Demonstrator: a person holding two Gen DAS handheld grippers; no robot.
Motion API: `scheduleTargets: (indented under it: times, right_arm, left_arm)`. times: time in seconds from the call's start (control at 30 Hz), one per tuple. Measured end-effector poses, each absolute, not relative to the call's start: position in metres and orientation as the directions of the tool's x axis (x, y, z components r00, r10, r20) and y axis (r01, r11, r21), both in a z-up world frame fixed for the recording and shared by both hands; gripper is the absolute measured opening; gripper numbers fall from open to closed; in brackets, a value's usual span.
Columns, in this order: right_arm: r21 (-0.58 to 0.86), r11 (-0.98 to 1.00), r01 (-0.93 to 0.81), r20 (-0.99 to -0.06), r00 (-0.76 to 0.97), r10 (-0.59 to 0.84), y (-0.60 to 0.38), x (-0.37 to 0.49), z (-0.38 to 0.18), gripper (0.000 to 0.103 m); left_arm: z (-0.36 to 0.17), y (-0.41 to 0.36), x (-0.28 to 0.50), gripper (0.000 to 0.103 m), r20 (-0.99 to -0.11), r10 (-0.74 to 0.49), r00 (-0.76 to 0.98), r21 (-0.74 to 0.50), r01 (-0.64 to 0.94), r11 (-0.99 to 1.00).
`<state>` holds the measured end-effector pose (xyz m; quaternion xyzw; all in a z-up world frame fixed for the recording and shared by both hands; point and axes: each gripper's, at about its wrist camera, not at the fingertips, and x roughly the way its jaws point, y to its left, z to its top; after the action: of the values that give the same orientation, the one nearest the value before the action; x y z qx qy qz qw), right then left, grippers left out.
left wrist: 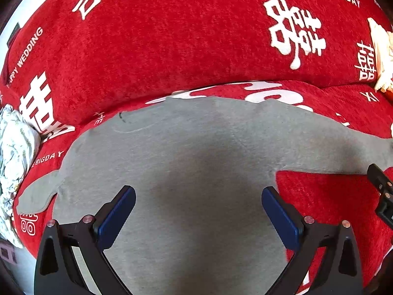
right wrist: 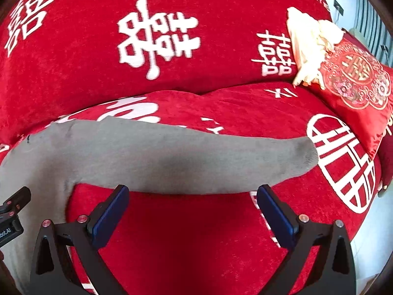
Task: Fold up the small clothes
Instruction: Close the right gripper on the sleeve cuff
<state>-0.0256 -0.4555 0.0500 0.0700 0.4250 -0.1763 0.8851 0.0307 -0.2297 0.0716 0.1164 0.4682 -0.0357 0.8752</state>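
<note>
A small grey long-sleeved top (left wrist: 196, 152) lies flat on the red sofa seat, sleeves spread to both sides. My left gripper (left wrist: 198, 196) hovers open over the top's body, nothing between its blue pads. In the right wrist view the right sleeve (right wrist: 191, 157) stretches across to its cuff (right wrist: 308, 152). My right gripper (right wrist: 192, 194) stands open just in front of that sleeve's near edge, holding nothing. The other gripper's black tip (right wrist: 14, 204) shows at the left edge.
The sofa wears a red cover (left wrist: 172, 49) with white characters and lettering. A crumpled white patterned cloth (left wrist: 14, 152) lies at the left. A cream garment (right wrist: 309, 46) and a red embroidered cushion (right wrist: 358, 88) sit at the right.
</note>
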Motion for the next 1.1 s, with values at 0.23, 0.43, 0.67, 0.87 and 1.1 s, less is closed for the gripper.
scheduleTargets:
  times: [0.23,0.43,0.67,0.87,1.1]
  right_arm:
    - [-0.029,0.911,0.412,-0.782,0.558,-0.277,-0.485,-0.027,0.041,0.103]
    - [-0.024,0.899,0.438,-0.790,0.543,-0.285,-0.505,-0.027,0.033,0.103]
    - [-0.012,0.886,0.463,-0.800,0.527,-0.287,-0.526,-0.029,0.023,0.103]
    - [-0.007,0.868,0.496,-0.808,0.509,-0.297,-0.548,-0.028,0.014,0.103]
    - [-0.002,0.844,0.536,-0.813,0.490,-0.314,-0.576,-0.031,0.005,0.103]
  left_arm:
    - [0.065,-0.253,0.040,0.103,-0.836,0.046,0.547,0.179,0.191,0.965]
    - [0.058,-0.275,0.043,0.103,-0.839,0.044,0.542,0.189,0.214,0.958]
    - [0.052,-0.303,0.048,0.103,-0.844,0.040,0.536,0.199,0.244,0.949]
    - [0.049,-0.330,0.050,0.103,-0.844,0.032,0.535,0.210,0.276,0.938]
    - [0.039,-0.359,0.050,0.103,-0.850,0.023,0.526,0.221,0.317,0.922]
